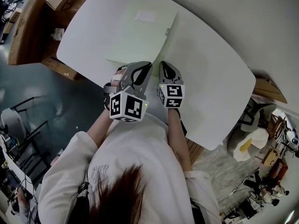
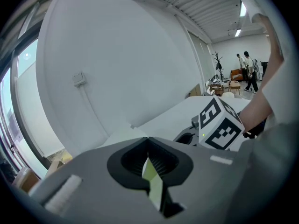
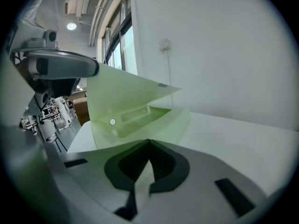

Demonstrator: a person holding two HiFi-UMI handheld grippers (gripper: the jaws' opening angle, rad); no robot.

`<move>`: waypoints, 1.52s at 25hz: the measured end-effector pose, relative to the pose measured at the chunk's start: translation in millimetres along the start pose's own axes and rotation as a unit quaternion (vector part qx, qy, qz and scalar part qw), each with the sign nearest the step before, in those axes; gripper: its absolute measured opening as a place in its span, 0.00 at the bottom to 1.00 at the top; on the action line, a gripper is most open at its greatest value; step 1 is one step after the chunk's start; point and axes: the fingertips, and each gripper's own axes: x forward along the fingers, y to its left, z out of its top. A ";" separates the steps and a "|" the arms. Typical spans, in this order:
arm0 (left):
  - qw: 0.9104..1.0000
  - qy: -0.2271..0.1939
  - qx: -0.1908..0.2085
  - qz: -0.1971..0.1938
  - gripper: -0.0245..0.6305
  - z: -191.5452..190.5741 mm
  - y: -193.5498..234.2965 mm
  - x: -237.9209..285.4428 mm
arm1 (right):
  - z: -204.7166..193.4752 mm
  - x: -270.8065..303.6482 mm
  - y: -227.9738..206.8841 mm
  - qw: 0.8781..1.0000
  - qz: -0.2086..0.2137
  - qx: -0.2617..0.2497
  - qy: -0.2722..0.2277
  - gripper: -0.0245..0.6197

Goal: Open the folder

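A pale green folder (image 1: 140, 36) with a white label (image 1: 145, 16) lies on the white table (image 1: 210, 78). My two grippers sit side by side at its near edge. The left gripper (image 1: 141, 70) is shut on a thin green edge of the folder (image 2: 154, 183), pinched between its pads. In the right gripper view the front cover (image 3: 124, 94) stands lifted at an angle over the inner leaf (image 3: 140, 118). The right gripper (image 1: 166, 68) is shut on the folder's lower sheet (image 3: 142, 181). Its marker cube (image 2: 219, 125) shows in the left gripper view.
Cardboard boxes (image 1: 28, 27) stand on the floor past the table's left edge. A chair and clutter (image 1: 250, 141) lie off its right corner. A white wall with a socket (image 2: 78, 79) rises behind the table. Two people (image 2: 247, 71) stand far off.
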 end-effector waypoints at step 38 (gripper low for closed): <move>0.989 -0.044 -0.138 0.039 0.05 8.9 33.3 -33.7 | -0.1 -9.9 -2.8 1.000 -0.019 -0.004 0.003 0.05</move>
